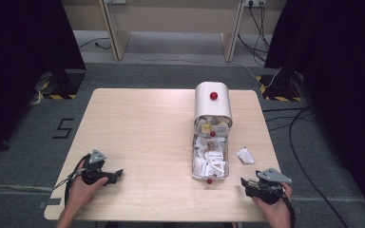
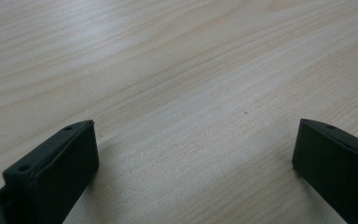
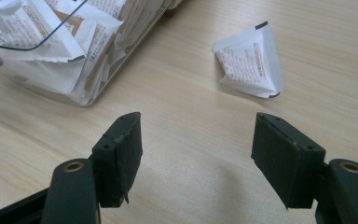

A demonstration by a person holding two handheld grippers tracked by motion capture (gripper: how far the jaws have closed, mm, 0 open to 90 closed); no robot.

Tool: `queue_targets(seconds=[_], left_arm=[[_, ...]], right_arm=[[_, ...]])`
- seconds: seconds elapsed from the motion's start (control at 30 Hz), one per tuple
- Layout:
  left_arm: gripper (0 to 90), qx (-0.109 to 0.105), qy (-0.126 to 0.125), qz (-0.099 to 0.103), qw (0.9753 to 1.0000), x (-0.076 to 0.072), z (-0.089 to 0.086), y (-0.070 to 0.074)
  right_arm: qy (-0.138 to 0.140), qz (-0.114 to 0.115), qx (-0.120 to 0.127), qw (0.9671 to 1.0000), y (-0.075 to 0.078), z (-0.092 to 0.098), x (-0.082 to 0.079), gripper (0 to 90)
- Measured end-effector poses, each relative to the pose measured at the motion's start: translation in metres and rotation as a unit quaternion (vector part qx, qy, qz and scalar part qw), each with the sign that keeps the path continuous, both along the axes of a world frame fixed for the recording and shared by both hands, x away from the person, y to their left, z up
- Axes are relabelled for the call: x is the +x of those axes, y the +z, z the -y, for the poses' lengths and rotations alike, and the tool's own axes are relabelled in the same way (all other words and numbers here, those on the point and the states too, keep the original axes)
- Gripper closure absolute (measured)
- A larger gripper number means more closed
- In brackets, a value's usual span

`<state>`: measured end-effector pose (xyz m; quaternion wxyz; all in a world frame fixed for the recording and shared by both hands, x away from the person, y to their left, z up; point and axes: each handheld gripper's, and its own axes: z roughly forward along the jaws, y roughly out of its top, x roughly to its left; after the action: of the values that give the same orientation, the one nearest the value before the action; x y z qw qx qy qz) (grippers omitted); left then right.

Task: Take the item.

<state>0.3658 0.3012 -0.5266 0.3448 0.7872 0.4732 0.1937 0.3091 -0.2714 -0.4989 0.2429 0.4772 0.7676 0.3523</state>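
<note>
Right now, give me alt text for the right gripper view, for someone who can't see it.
The open tongs hover over a wooden table, aimed at a loose white sachet lying just ahead. To the left sits a clear tray packed with similar sachets.

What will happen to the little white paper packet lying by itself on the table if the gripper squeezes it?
The white pyramid-shaped paper packet will probably crumple a bit, since its thin printed walls already look creased. It seems light, so a nudge from the open right gripper would likely slide it across the smooth wooden table rather than roll it.
</note>
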Motion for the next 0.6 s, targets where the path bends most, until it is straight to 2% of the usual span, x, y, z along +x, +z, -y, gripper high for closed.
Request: queue_targets(seconds=[0.6], left_arm=[[0.0, 0.0, 0.0, 0.0, 1.0, 0.0, 0.0, 0.0]], right_arm=[[-0.007, -0.011, -0.007, 0.9999, -0.012, 0.001, -0.016, 32.5]])
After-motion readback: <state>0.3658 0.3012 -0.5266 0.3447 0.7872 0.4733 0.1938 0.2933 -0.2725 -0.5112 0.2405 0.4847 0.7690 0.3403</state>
